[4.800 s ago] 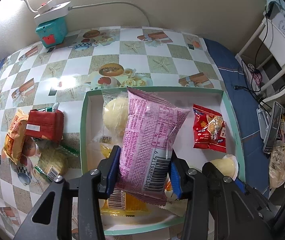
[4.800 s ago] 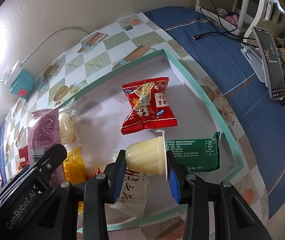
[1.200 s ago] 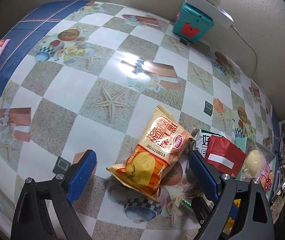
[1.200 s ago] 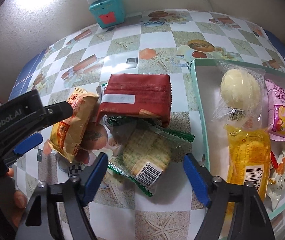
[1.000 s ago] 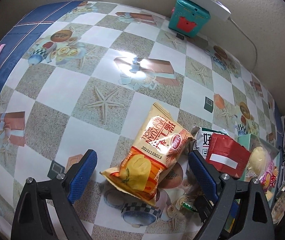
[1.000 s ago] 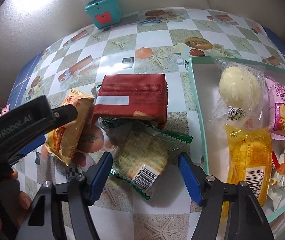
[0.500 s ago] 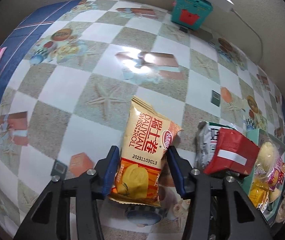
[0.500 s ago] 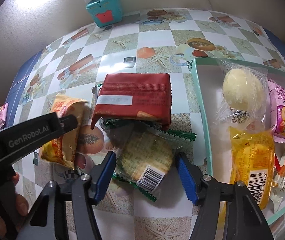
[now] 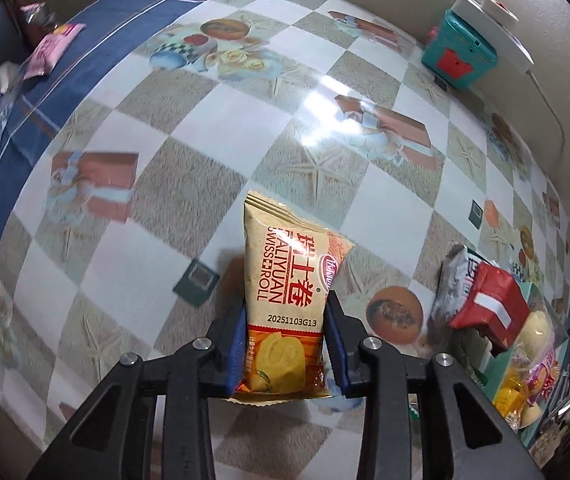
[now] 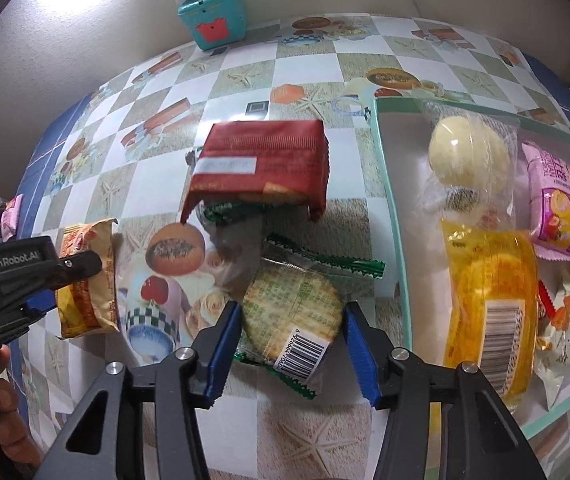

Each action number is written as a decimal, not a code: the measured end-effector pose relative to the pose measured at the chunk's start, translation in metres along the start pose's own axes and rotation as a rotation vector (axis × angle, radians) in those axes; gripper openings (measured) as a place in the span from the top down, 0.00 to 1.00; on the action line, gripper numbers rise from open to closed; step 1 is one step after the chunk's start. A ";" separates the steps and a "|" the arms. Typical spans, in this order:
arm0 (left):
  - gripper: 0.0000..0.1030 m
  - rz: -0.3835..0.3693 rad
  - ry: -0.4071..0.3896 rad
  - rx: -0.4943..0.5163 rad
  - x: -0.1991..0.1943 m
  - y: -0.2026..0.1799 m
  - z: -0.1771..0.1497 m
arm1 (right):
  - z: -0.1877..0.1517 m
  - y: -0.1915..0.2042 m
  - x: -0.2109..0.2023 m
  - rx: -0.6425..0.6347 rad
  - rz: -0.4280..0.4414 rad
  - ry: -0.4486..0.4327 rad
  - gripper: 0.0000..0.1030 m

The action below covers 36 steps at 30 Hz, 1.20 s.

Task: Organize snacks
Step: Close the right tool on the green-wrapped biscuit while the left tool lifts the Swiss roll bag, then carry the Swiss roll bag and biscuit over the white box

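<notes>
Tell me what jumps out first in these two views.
The orange Swiss roll packet stands out, pinched between the left gripper pads over the checkered tablecloth. The right gripper, jaws closing in, straddles the round cracker pack beside the teal-rimmed tray crowded with snacks.

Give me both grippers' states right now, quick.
Left gripper: jaws have just closed on the Swiss roll packet, gripping it.
Right gripper: jaws closing around the round cracker packet, pads not yet pressing it.
</notes>
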<state>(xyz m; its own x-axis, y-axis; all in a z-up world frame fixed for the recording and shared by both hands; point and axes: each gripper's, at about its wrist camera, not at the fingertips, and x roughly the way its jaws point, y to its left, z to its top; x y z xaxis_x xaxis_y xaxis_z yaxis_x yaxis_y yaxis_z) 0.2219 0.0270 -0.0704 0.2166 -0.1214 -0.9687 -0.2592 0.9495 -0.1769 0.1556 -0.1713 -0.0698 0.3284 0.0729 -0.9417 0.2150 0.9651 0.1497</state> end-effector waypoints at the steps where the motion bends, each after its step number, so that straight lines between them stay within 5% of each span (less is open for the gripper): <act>1: 0.65 -0.003 -0.001 -0.001 -0.001 -0.001 -0.003 | -0.002 -0.001 -0.002 -0.001 0.001 0.003 0.47; 19: 0.65 -0.036 -0.129 0.049 -0.075 -0.015 -0.035 | -0.025 -0.007 -0.069 -0.032 0.023 -0.086 0.48; 36: 0.65 -0.058 -0.232 0.071 -0.116 -0.032 -0.038 | -0.008 -0.039 -0.113 0.037 0.026 -0.176 0.47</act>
<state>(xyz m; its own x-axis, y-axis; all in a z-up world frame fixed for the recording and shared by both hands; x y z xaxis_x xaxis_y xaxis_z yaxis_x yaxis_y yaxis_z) 0.1692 0.0002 0.0411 0.4412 -0.1143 -0.8901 -0.1752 0.9618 -0.2103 0.1029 -0.2150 0.0287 0.4895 0.0493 -0.8706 0.2374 0.9532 0.1874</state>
